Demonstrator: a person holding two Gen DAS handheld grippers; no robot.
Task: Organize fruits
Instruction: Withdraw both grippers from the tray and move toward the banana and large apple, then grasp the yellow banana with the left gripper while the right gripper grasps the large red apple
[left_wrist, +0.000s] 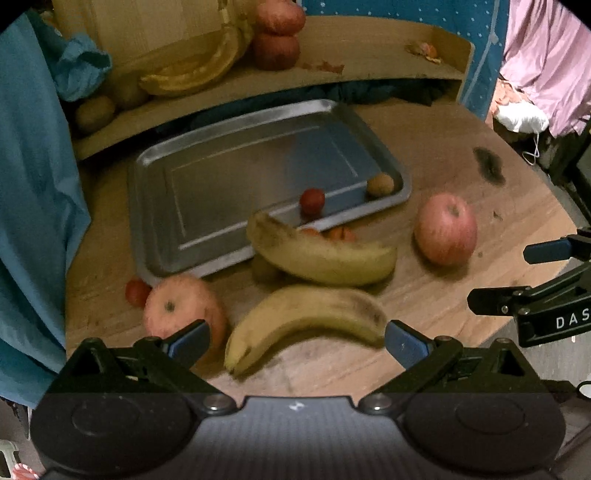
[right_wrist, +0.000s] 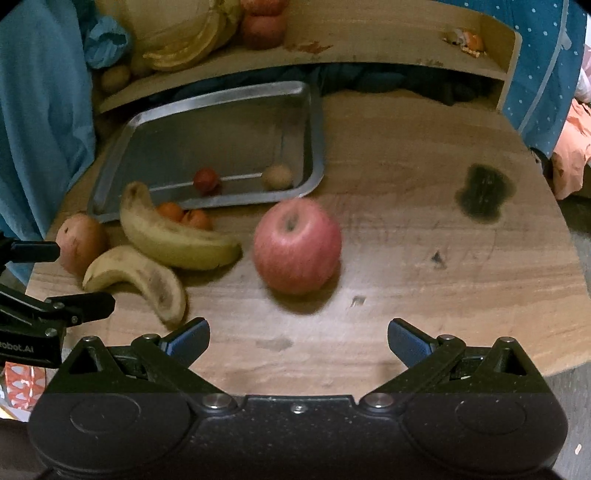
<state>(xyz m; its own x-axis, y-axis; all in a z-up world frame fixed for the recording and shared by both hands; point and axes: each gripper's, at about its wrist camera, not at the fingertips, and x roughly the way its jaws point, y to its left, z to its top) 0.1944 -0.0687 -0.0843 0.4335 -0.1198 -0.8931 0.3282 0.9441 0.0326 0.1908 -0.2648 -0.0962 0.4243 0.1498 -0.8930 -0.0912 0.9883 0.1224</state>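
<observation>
Hovering with jaws spread wide and empty, the left gripper (left_wrist: 295, 341) frames the nearer spotted yellow banana (left_wrist: 306, 325), lying just in front of the shallow steel tray (left_wrist: 155, 206); it should, I judge, close across the banana's thick middle, clear of the pale red apple (left_wrist: 184, 310) touching its left finger. The right gripper (right_wrist: 298, 341), equally agape and empty, faces the round red apple (right_wrist: 297, 245). Only the left view shows a small red fruit (left_wrist: 137, 292) behind the pale apple.

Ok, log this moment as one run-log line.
left tongs: open, over near banana | right tongs: open, facing apple | tray: two small fruits inside
</observation>
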